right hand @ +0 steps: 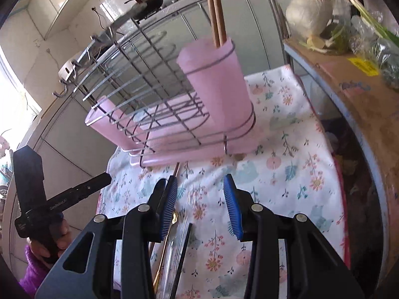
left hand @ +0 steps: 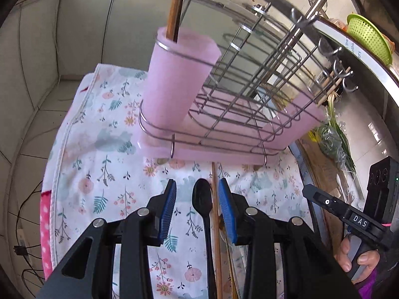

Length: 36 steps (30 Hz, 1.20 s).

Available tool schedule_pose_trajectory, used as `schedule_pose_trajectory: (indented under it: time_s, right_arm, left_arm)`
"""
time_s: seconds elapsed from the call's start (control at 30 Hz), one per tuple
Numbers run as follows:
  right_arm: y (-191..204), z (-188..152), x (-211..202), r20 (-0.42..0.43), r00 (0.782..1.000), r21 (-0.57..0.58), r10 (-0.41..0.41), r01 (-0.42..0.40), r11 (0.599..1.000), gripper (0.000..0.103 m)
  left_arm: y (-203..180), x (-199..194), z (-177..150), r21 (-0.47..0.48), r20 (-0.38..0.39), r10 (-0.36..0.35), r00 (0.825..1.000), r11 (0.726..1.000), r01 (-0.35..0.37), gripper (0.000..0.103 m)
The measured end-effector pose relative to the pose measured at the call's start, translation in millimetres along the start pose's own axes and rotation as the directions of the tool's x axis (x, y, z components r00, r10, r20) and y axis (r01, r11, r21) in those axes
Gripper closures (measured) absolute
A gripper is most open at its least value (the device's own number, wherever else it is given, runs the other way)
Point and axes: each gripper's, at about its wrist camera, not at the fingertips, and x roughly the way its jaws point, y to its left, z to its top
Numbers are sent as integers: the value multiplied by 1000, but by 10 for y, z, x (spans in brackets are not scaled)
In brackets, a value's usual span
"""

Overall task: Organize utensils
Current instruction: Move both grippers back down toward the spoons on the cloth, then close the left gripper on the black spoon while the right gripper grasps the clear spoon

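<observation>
A black spoon (left hand: 202, 199) lay on the floral cloth (left hand: 99, 164) just in front of the pink-and-wire utensil rack (left hand: 224, 114), bowl toward the rack, with a single wooden chopstick (left hand: 215, 224) close along its right side; we judged both were laid out loose so they could be lifted into the pink cup holder (left hand: 179, 79), which already held two upright chopsticks (right hand: 215, 7). We held our left tool (left hand: 197, 209) part open and empty, its blue pads standing either side of the spoon and chopstick without touching them, apparently lined up for a pick. Our right tool (right hand: 200, 206) was likewise part open with nothing gripped; a clear-wrapped utensil and a gold-tipped piece (right hand: 175, 215) lay low between and under its jaws, too blurred for us to name. The cloth to the right of that tool was bare, giving room to work, while the rack's tray edge closed off the far side. A cardboard box (right hand: 349, 79) with greens bounded the bench on the right.
</observation>
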Motion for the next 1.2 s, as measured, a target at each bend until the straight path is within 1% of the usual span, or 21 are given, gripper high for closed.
schedule_pose_trajectory:
  time_s: [0.1, 0.2, 0.23, 0.27, 0.3, 0.4, 0.5, 0.57, 0.6, 0.73, 0.9, 0.93, 0.97, 1.0, 1.1, 1.2]
  right_arm:
    - [-51, -123, 158, -86, 995, 43, 45, -42, 998, 64]
    - [-64, -236, 290, -147, 985, 69, 87, -77, 995, 64]
    - [-64, -270, 338, -165, 981, 79, 102, -90, 993, 67]
    - [-66, -294, 389, -184, 976, 95, 120, -104, 990, 72]
    - [-68, -314, 434, -200, 970, 110, 136, -116, 987, 74]
    - [-97, -367, 544, -231, 957, 160, 174, -139, 977, 76]
    - [-80, -376, 573, -234, 957, 161, 169, -134, 978, 76]
    - [-72, -370, 576, -233, 957, 161, 170, -135, 978, 76]
    - [-75, -365, 581, -233, 958, 163, 170, -134, 978, 76]
    - [-111, -361, 583, -237, 956, 172, 171, -132, 976, 76]
    - [-140, -366, 591, -242, 954, 182, 175, -133, 974, 76]
    - [-145, -367, 601, -244, 953, 185, 178, -134, 974, 76]
    - [-149, -368, 612, -246, 953, 187, 179, -135, 973, 76]
    - [-151, -374, 628, -248, 952, 189, 180, -134, 973, 76]
    - [-165, -371, 656, -251, 951, 195, 180, -133, 972, 76]
    - [-182, -355, 670, -255, 949, 204, 184, -134, 970, 76]
  left_arm:
    - [49, 109, -97, -12, -36, 4, 999, 1000, -4, 69]
    - [88, 190, -184, -24, -66, -12, 998, 1000, 11, 69]
    - [93, 212, -213, -26, -74, -17, 997, 1000, 15, 69]
    - [98, 238, -234, -27, -84, -19, 996, 999, 17, 69]
    - [97, 264, -246, -28, -97, -21, 995, 999, 18, 69]
    - [110, 346, -284, -52, -137, -48, 989, 998, 41, 69]
    - [102, 437, -288, -74, -173, -91, 981, 994, 80, 69]
    - [70, 505, -280, -70, -187, -106, 977, 993, 94, 70]
    - [45, 544, -277, -66, -192, -107, 976, 993, 96, 74]
    - [-8, 705, -267, -72, -222, -106, 969, 993, 92, 76]
    - [33, 863, -291, -122, -269, -127, 955, 988, 97, 78]
    - [53, 877, -293, -137, -266, -139, 954, 985, 105, 83]
    - [79, 877, -289, -151, -262, -152, 953, 982, 115, 93]
    - [104, 876, -284, -168, -258, -157, 953, 979, 116, 95]
    - [172, 858, -277, -204, -242, -172, 955, 971, 123, 98]
    - [263, 774, -259, -227, -214, -159, 964, 968, 110, 98]
